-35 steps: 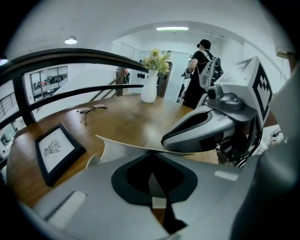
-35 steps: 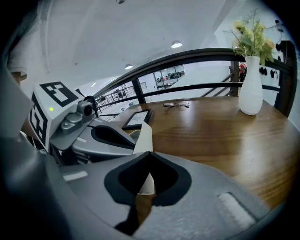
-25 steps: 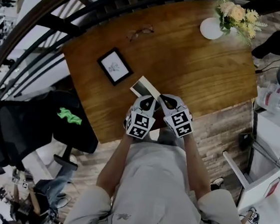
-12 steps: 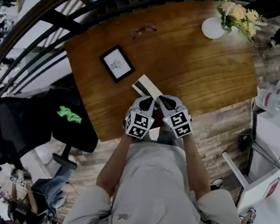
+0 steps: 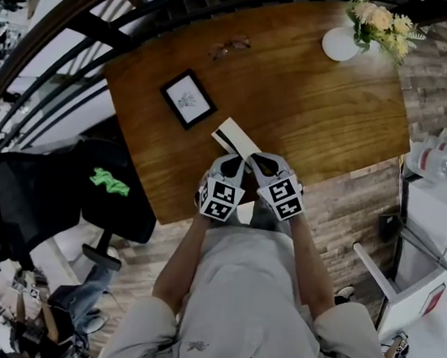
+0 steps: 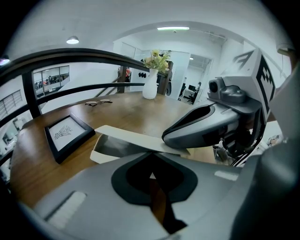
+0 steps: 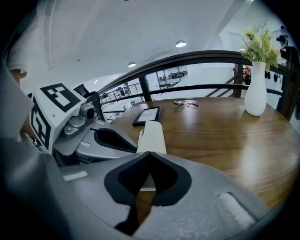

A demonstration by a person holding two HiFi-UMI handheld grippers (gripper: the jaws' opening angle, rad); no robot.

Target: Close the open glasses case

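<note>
Hardly anything has moved in the last second: your two grippers stay side by side at the table's (image 5: 320, 105) 6 o'clock edge, and only the dark shape that sat off the table's 2 o'clock corner is gone from the head view.

Off the table at 9 o'clock stands a black office chair (image 5: 32, 204) with a green scrap on its seat. On the wood, the black picture frame (image 5: 188, 98) lies at 10 o'clock from the glasses case (image 5: 234, 138), and a pair of glasses (image 5: 229, 48) lies at 12 o'clock, near the far edge.

The glasses case is open, just ahead of both grippers, with its cream lid (image 6: 136, 137) lifted over a dark inside.

Your left gripper (image 5: 235, 164) has its jaws pressed together, pinching nothing, with the tips right at the case's near end. Your right gripper (image 5: 259, 162) is also pressed together and holds nothing; in the left gripper view its jaw lies on the lid's near end.

At 1 o'clock, well apart from the case, a white vase (image 5: 339, 44) holds pale flowers (image 5: 378, 22).
</note>
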